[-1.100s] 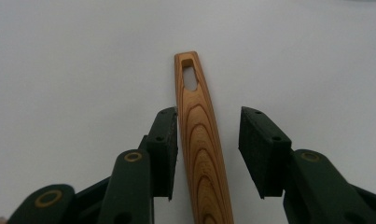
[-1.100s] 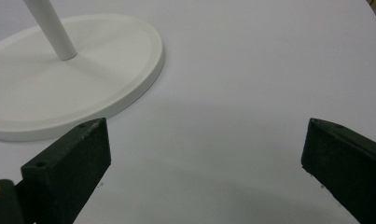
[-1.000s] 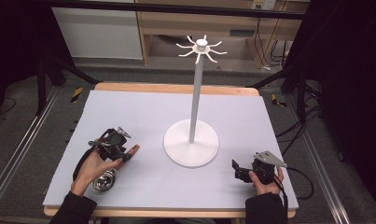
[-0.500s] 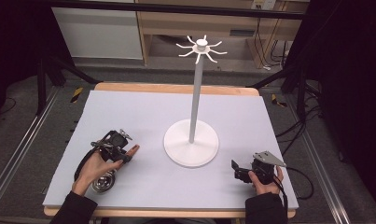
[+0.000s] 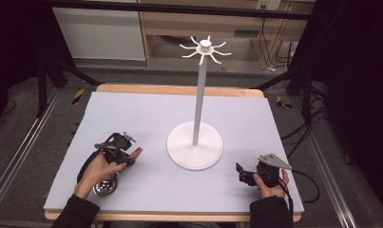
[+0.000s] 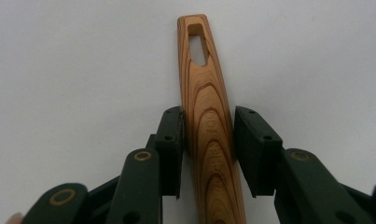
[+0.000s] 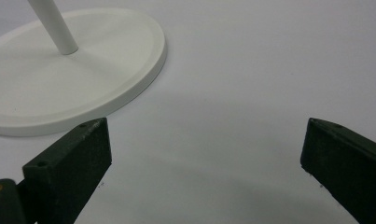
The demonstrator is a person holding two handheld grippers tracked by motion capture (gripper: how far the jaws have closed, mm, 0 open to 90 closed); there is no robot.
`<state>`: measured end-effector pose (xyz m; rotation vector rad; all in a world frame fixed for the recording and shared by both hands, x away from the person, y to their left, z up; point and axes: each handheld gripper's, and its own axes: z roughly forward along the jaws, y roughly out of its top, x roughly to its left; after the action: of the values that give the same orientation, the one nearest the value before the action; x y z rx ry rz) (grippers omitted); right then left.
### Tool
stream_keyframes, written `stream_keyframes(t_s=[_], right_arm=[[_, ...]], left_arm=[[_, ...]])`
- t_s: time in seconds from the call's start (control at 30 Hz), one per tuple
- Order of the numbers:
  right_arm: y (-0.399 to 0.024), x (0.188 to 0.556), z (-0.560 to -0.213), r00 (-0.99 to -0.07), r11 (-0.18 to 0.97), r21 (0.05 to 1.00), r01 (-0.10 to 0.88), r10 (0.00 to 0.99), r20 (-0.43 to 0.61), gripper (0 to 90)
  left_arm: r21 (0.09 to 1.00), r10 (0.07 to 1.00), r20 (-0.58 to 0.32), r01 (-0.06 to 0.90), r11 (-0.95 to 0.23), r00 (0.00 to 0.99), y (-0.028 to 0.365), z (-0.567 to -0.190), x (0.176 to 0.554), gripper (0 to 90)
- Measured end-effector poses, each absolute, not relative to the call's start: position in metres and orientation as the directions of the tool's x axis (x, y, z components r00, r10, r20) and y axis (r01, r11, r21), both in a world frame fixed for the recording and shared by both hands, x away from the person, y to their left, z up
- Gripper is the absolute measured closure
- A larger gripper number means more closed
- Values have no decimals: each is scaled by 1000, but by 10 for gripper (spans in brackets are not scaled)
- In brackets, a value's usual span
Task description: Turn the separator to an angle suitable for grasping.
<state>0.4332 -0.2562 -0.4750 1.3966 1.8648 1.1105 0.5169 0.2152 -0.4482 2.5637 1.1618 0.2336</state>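
A utensil with a wooden handle [image 6: 209, 116] and a shiny metal bowl [image 5: 105, 186] lies on the mat at the front left. The handle's far end has a slot in it, and its tip [image 5: 137, 151] pokes out past the hand. My left gripper [image 5: 124, 156] straddles this handle. Its jaws have just been closing, and both pads now press on the wood, as the left gripper [image 6: 208, 154] view shows. My right gripper [image 5: 240, 173] rests at the front right, its jaws wide open over bare mat [image 7: 204, 154].
A white stand [image 5: 195, 145] with a round base, a tall pole and a crown of hooks [image 5: 205, 47] rises mid-table; its base [image 7: 59, 79] lies just left of my right gripper. A pale mat [image 5: 146, 114] covers the wooden table.
The left hand has shifted only slightly over the utensil's handle. The right hand and the stand have kept still.
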Motion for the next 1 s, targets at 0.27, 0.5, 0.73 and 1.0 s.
stream_keyframes(t_s=[0.27,0.5,0.73,1.0], right_arm=[[-256,434,-475,-303,112,860,497,952,52,23],[-256,434,-475,-309,112,857,503,949,57,24],[-255,434,-476,-314,124,854,505,948,48,25],[-255,434,-476,-315,122,854,506,948,51,27]], left_arm=[[342,768,13,719,-605,641,214,-448,519,643],[338,806,-5,759,-556,592,214,-447,520,669],[351,805,-24,759,-549,593,217,-447,520,671],[366,791,-52,749,-552,609,225,-441,516,672]])
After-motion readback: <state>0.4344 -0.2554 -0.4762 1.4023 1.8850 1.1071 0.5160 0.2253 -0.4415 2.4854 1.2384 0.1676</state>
